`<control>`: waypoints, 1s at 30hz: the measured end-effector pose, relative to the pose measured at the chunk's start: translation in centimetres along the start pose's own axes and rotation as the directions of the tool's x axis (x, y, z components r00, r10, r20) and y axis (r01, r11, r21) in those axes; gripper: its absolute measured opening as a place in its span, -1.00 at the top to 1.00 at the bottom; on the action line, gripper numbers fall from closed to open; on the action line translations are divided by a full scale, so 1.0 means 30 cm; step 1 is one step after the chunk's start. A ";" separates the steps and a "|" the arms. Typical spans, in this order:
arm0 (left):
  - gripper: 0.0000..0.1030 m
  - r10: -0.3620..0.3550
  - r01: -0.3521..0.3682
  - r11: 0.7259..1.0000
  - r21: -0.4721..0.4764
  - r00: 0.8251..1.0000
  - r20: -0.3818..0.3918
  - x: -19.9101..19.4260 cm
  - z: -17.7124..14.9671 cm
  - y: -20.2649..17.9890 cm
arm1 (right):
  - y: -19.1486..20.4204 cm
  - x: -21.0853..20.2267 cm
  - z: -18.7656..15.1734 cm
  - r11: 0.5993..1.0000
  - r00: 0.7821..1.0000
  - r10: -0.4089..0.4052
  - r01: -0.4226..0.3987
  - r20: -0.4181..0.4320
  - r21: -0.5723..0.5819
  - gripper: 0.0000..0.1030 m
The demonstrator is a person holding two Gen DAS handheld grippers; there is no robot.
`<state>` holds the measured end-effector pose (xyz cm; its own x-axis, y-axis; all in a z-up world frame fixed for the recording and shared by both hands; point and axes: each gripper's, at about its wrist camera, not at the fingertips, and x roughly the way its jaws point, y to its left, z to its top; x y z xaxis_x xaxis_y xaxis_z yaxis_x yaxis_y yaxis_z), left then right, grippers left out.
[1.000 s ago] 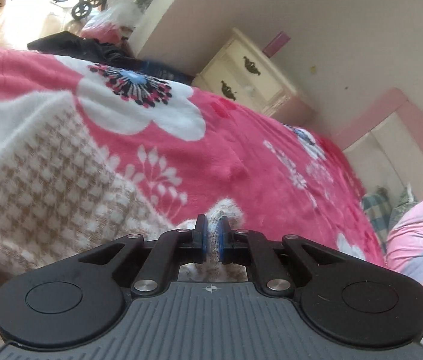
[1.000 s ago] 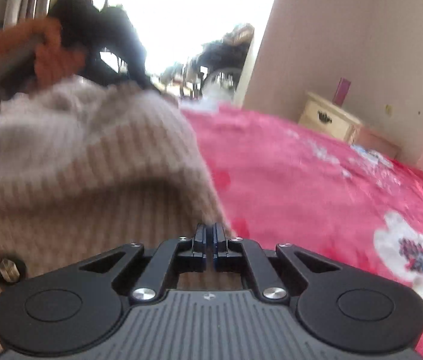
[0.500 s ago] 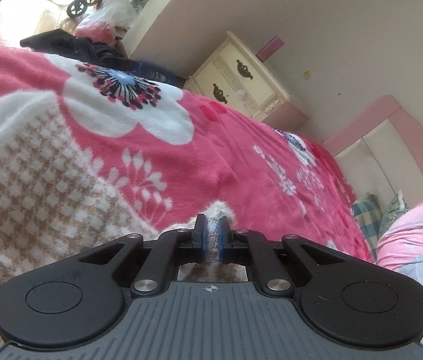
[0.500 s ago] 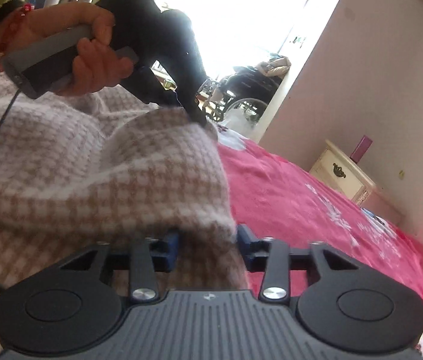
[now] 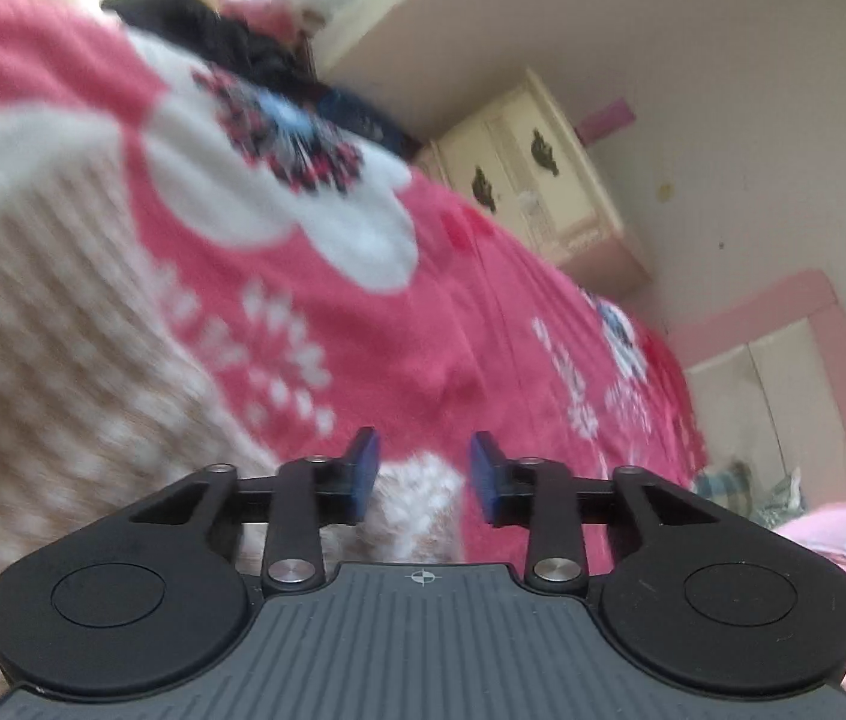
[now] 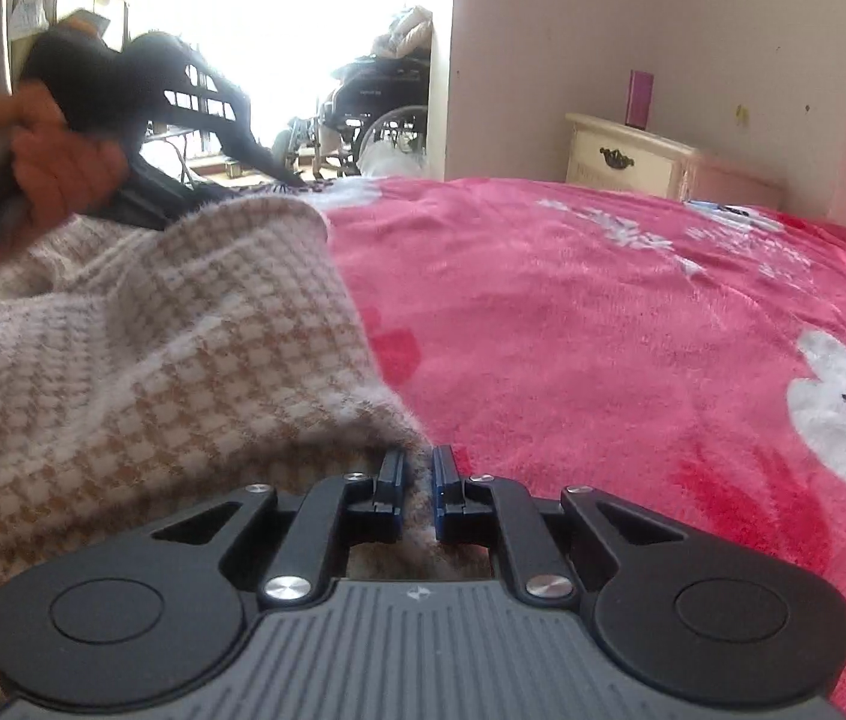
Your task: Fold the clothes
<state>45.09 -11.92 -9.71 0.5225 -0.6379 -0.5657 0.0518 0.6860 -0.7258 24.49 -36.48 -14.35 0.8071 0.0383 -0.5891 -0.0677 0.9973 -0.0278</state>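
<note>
A beige-and-white checked knit garment (image 5: 51, 360) lies on the pink flowered blanket (image 5: 423, 312). Its fuzzy corner (image 5: 417, 498) sits between the blue pads of my left gripper (image 5: 423, 468). The jaws are opening and the pads stand clear of the cloth. In the right wrist view the garment (image 6: 153, 360) is bunched at the left. My right gripper (image 6: 417, 480) is closing, with its pads nearly together on the garment's edge. A hand (image 6: 57, 168) holds the other gripper over the garment's far end.
A cream nightstand (image 5: 543, 180) (image 6: 627, 162) stands by the wall beyond the bed. A pink headboard (image 5: 783, 372) and a pink quilt (image 5: 843, 540) are at the right. Dark clothes (image 5: 213, 36) lie at the bed's far edge. A wheelchair (image 6: 375, 102) stands in the bright doorway.
The left jaws, earlier pinched on the garment's corner, have parted and let it go. The right jaws opened wide half a second ago and have closed again on the garment's edge.
</note>
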 end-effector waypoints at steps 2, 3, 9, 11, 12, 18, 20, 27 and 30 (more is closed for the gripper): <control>0.34 -0.008 0.008 1.000 0.002 1.000 0.011 -0.079 0.021 0.014 | 0.005 0.006 0.001 1.000 1.000 -0.006 0.006 -0.004 -0.013 0.81; 0.33 -0.013 0.013 1.000 0.006 1.000 0.018 -0.135 0.025 0.025 | 0.006 0.009 0.002 1.000 1.000 -0.009 0.008 -0.007 -0.017 0.80; 0.26 -0.051 0.052 0.999 -0.017 0.997 0.055 -0.489 -0.040 0.090 | 0.005 0.028 0.027 0.999 0.999 -0.024 0.022 -0.044 -0.039 0.74; 0.25 -0.046 0.047 0.999 -0.010 0.996 0.070 -0.604 -0.094 0.097 | 0.005 0.014 0.048 0.999 0.997 -0.030 0.028 -0.065 -0.030 0.70; 0.24 -0.041 0.041 0.999 -0.001 0.996 0.075 -0.652 -0.122 0.101 | 0.006 -0.003 0.059 0.999 0.997 -0.034 0.033 -0.072 -0.015 0.70; 0.14 0.051 -0.054 0.998 0.033 0.994 0.094 -0.885 -0.291 0.172 | 0.054 -0.223 0.068 0.989 0.997 0.031 -0.021 -0.068 0.145 0.69; 0.12 0.082 -0.085 0.996 0.040 0.994 0.073 -0.923 -0.339 0.210 | 0.090 -0.307 0.049 0.974 0.993 0.099 -0.081 -0.072 0.214 0.65; 0.04 0.265 -0.266 0.956 0.121 0.964 0.024 -0.909 -0.472 0.284 | 0.238 -0.437 -0.080 0.745 0.917 0.394 -0.282 -0.057 0.605 0.30; 0.04 0.245 -0.241 0.966 0.097 0.969 -0.026 -0.873 -0.515 0.320 | 0.297 -0.422 -0.140 0.618 0.893 0.448 -0.272 -0.047 0.738 0.25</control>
<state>18.75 5.96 -7.91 0.4973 -0.4595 -0.7359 0.0069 0.8503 -0.5263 11.20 -28.34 -10.53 0.6626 0.4784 -0.5763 0.1716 0.6520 0.7386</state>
